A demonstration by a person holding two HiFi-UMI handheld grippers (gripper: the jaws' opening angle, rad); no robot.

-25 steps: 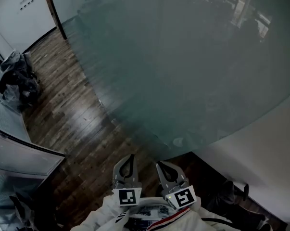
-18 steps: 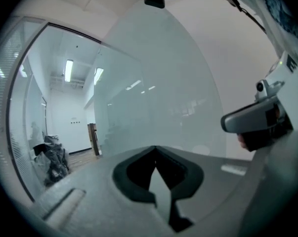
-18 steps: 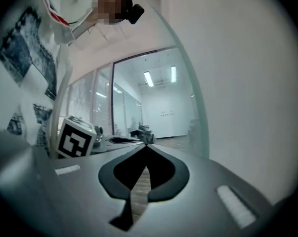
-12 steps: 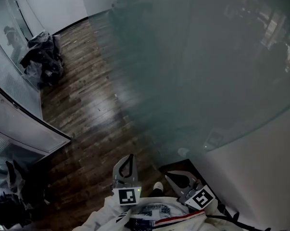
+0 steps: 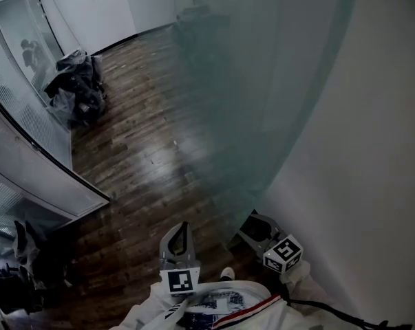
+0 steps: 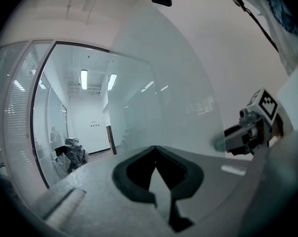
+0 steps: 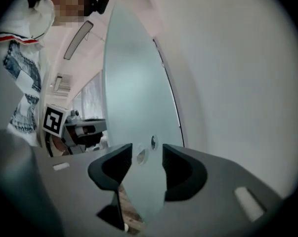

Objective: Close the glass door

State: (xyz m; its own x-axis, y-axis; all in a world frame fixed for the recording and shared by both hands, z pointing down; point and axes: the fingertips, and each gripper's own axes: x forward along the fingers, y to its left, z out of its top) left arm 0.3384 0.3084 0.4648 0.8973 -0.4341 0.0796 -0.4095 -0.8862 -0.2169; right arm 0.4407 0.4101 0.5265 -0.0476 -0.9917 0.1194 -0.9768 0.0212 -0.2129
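right hand-held gripper (image 7: 147,154) sits low at about five o'clock from me. its jaws are spread, having just opened wider, and the free edge of the glass door (image 5: 262,102) stands between them. neither pad looks to press on the pane, so i read it as straddling the edge, not pinching it. two small round fittings (image 7: 152,142) on the glass show just above the gap. i judge it's placed there because that edge is the one thing to catch on a bare pane, and staying low keeps my arm out of the swing.

the door runs from twelve o'clock down to that gripper, close along the white wall (image 5: 372,150) at three o'clock, so it looks swung open and not yet shut.

left hand-held gripper (image 5: 183,227) is at six o'clock near my chest, jaws pressed together on nothing, pointing level over the wooden floor (image 5: 138,150). i take it as parked out of the way. a heap of dark bags (image 5: 76,88) lies at ten o'clock beside the glass partition (image 5: 28,150), well apart from the door.
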